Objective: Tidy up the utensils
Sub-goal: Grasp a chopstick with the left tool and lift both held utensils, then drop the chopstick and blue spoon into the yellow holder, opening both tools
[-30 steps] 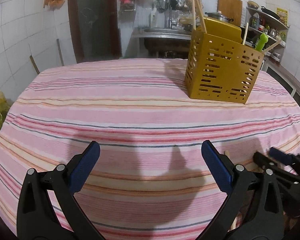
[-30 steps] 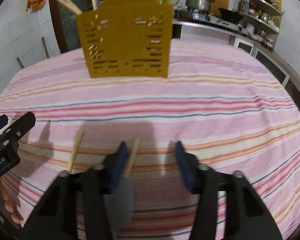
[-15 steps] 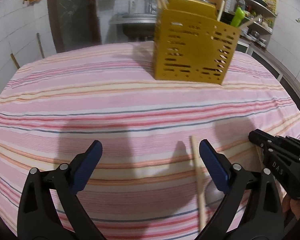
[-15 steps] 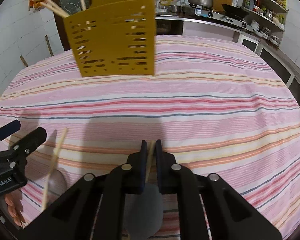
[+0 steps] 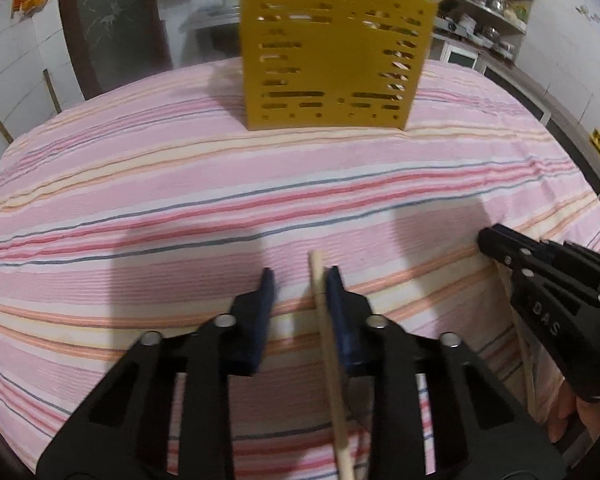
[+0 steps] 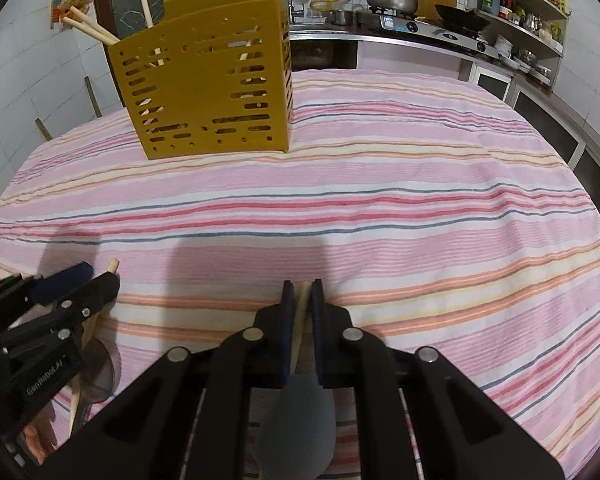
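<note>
A yellow slotted utensil holder [image 5: 332, 60] [image 6: 208, 92] stands on the far side of the striped tablecloth, with wooden handles and a green utensil sticking out. My left gripper [image 5: 300, 280] is low over the cloth and its jaws are closing. A wooden handle [image 5: 320, 300] lies between them against the right pad, with a gap to the left pad. The right wrist view shows this gripper [image 6: 76, 276] at the left, over a dark spoon head [image 6: 98, 368]. My right gripper [image 6: 300, 292] [image 5: 496, 240] is shut on the wooden handle of a grey-headed spatula [image 6: 296, 420].
The pink striped tablecloth [image 6: 420, 208] covers the whole table. Behind it, at the back right, a kitchen counter carries a stove [image 6: 420, 24] with a pot and shelves of jars. A person's fingers [image 5: 568, 408] show under the right gripper.
My left gripper slid right, over the wooden handle, and its jaws narrowed from wide open to nearly around it. My right gripper closed on the spatula handle and has stayed put since.
</note>
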### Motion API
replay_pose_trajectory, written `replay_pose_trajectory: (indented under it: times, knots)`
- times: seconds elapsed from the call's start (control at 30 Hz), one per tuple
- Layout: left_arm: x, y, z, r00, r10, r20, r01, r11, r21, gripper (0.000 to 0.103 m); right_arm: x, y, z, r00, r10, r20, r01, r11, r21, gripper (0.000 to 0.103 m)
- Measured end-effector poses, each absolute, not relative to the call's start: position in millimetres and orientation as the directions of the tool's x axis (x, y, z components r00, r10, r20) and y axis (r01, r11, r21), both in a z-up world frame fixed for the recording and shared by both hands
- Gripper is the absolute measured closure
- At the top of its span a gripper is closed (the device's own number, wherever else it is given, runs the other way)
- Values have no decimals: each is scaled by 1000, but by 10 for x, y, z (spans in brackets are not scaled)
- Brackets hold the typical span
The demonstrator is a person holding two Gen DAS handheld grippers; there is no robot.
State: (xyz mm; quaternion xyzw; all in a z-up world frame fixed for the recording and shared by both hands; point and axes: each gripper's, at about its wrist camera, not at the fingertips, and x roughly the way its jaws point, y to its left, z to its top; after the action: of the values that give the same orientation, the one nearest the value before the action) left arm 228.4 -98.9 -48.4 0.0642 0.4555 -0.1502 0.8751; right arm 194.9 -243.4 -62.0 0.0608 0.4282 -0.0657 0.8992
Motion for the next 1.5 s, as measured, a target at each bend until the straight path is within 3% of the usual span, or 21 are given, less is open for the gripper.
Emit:
replay_pose_trajectory:
  times: [0.2, 0.47, 0.67, 1.03, 1.5]
  knots:
    - [2327, -1016, -516, 541, -207, -815, 324, 946, -25, 96, 1969, -2463, -615, 632, -58, -773, 187, 979, 80, 95]
    - [2313, -907, -387, 574, -250, -780, 310, 948, -76, 97, 1819, -2457, -409, 698, -46, -714, 180, 977, 113, 96]
    - [2154, -827, -8, 685, -272, -676, 310, 948, -67, 98, 1682, -2482, -134, 776, -33, -630, 166, 974, 153, 97]
    - [1796, -546, 661, 846, -296, -444, 296, 953, -69, 98, 1400, -2476, 430, 921, -15, -389, 107, 971, 216, 97]
    - [1699, -379, 870, 894, -303, -329, 291, 953, -88, 98, 1262, -2342, 670, 971, -12, -239, 53, 984, 168, 97]
